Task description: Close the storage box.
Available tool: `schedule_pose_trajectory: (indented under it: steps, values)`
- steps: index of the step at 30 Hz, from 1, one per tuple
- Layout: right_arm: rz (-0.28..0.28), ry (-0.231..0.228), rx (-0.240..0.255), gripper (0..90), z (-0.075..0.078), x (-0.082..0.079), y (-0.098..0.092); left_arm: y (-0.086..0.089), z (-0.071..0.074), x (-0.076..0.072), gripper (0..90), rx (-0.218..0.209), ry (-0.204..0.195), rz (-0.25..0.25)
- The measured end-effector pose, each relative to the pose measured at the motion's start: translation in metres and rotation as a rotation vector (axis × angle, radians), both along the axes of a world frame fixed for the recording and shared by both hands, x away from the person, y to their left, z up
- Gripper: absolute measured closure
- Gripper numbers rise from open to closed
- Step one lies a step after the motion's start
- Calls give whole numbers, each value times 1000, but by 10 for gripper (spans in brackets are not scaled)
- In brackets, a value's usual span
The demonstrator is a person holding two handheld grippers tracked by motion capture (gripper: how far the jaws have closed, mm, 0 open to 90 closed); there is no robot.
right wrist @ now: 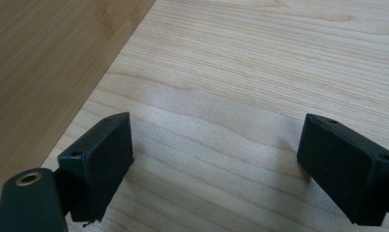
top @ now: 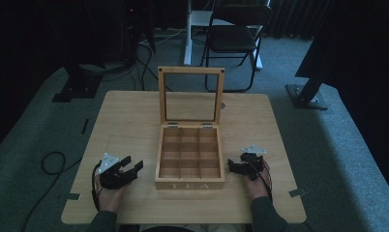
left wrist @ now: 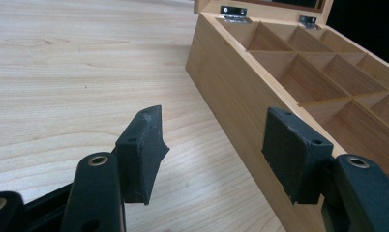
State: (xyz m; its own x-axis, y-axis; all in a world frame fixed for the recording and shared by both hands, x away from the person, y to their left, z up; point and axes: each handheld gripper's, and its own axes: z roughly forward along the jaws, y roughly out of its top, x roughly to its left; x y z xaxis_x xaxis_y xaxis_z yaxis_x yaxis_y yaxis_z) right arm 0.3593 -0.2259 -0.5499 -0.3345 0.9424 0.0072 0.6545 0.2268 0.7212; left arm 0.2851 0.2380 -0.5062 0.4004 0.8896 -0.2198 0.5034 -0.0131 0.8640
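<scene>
A wooden tea box (top: 189, 162) sits at the centre of the table (top: 125, 121), toward the near edge, with its glass-paned lid (top: 190, 95) standing upright at the box's 12 o'clock side. Two metal hinges (top: 172, 125) join lid and body. The interior is divided into a grid of compartments, and those on view hold nothing. The word TEA is lettered on the front wall.

The left gripper (top: 128, 168) rests on the table at the box's 9 o'clock, near its front corner, held in the person's left hand (top: 110, 191). Its jaws stand wide apart with nothing between them. In the left gripper view, the left gripper (left wrist: 216, 150) points along the box's side wall (left wrist: 241, 92), one pad close beside that wall; contact cannot be confirmed.

The right gripper (top: 234, 166) lies at the box's 3 o'clock, just beside the side wall, held in the right hand (top: 256, 186). In the right gripper view, the right gripper (right wrist: 216, 164) has its jaws spread wide over bare tabletop, gripping nothing, with the box wall (right wrist: 47, 63) at 10 o'clock.

A folding chair (top: 233, 38) stands on the floor beyond the table at 12 o'clock.
</scene>
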Motion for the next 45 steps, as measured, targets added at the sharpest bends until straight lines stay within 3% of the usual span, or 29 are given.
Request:
schedule_pose_trajectory:
  steps: [12,19,24,32,37,45]
  values:
    - [-3,-1,0,124,0,-2,0,-1,1,4,409,11,23,21]
    - [-3,-2,-1,124,0,-2,0,-4,5,7,428,-5,44,-22]
    - [-11,-1,0,124,0,-2,1,-8,16,9,421,11,24,-53]
    - [-10,0,1,124,0,-2,1,-4,28,16,421,23,22,-30]
    - [-3,-1,0,124,0,-2,1,0,34,22,421,-2,20,-30]
    - [15,-1,0,124,0,-3,2,1,49,33,420,19,-11,-33]
